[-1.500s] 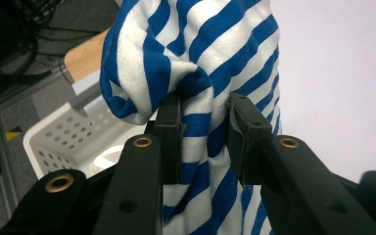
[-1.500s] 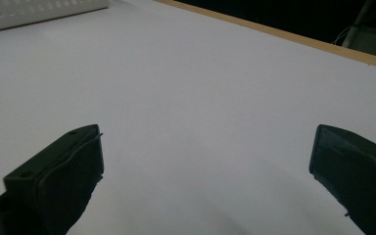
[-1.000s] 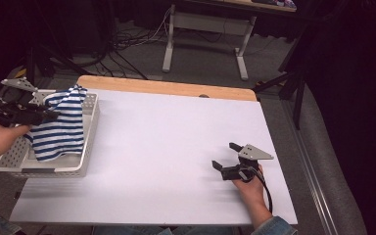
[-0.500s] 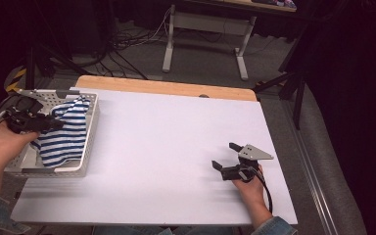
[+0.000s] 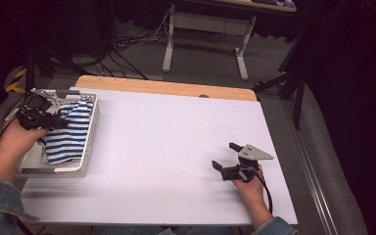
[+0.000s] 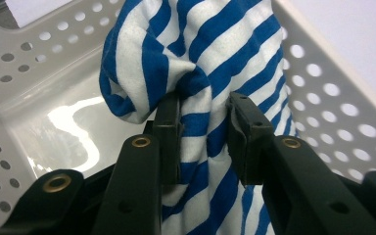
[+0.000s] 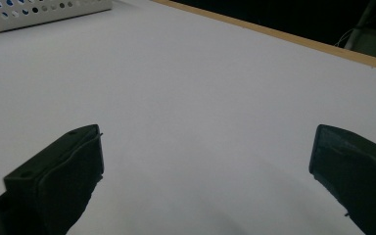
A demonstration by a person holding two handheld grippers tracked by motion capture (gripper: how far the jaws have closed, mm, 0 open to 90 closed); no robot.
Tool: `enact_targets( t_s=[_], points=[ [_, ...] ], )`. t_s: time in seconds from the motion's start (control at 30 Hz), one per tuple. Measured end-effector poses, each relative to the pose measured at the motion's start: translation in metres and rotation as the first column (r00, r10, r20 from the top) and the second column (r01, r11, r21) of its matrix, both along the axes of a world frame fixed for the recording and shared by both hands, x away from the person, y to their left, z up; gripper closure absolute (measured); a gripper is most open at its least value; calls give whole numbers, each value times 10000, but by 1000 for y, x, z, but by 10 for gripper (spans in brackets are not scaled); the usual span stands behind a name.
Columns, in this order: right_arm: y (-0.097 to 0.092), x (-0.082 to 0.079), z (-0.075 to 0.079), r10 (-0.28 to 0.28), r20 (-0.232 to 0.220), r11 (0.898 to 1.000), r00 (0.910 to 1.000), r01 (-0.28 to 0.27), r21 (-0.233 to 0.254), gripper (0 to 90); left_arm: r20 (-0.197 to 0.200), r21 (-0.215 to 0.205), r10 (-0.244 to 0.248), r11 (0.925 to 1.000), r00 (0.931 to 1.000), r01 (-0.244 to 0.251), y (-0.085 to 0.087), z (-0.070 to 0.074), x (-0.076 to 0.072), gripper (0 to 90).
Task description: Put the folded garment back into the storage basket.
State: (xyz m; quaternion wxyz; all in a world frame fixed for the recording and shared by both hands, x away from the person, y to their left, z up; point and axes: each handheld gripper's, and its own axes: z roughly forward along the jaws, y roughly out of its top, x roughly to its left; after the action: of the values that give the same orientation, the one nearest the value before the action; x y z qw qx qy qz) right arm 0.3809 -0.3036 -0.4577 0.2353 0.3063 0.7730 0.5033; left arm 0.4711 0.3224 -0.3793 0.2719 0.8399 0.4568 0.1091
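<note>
Striped cloth (image 5: 69, 131) sits in the white basket (image 5: 89, 142) at left of the frame, pinched by the left gripper (image 6: 203, 127). Placement looks nearly done, release left. Right gripper (image 5: 227, 156) rests wide, empty, lower right.

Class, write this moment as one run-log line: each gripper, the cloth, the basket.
left gripper: shut on striped cloth | cloth: inside white basket | right gripper: open, holds nothing, over table

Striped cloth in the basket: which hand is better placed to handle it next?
Left. The left gripper already pinches the striped cloth inside the basket, while the right gripper rests open on the table, far across.
</note>
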Motion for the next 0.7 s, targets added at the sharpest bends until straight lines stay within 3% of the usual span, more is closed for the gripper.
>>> enact_targets(
  t_s=[0.13,0.23,0.37,0.53,0.7],
  points=[
    [0,0,0,25,5,10000,10000,-25,1,2,-15,242,84,9997,10000,-84,0,-5,6,672],
    [0,0,0,21,-1,10000,10000,-21,17,2,265,651,432,9969,9987,-448,1,-9,10,599],
    [0,0,0,27,-17,10000,10000,-27,43,2,982,1400,1250,9805,9873,-1380,2,-11,12,429],
    [0,0,0,21,-14,10000,10000,-21,44,2,1274,1531,1968,9645,9721,-2153,5,-8,11,337],
    [0,0,0,23,-21,10000,10000,-23,49,2,1505,1307,2220,9615,9634,-2419,5,-3,7,278]
  ],
)
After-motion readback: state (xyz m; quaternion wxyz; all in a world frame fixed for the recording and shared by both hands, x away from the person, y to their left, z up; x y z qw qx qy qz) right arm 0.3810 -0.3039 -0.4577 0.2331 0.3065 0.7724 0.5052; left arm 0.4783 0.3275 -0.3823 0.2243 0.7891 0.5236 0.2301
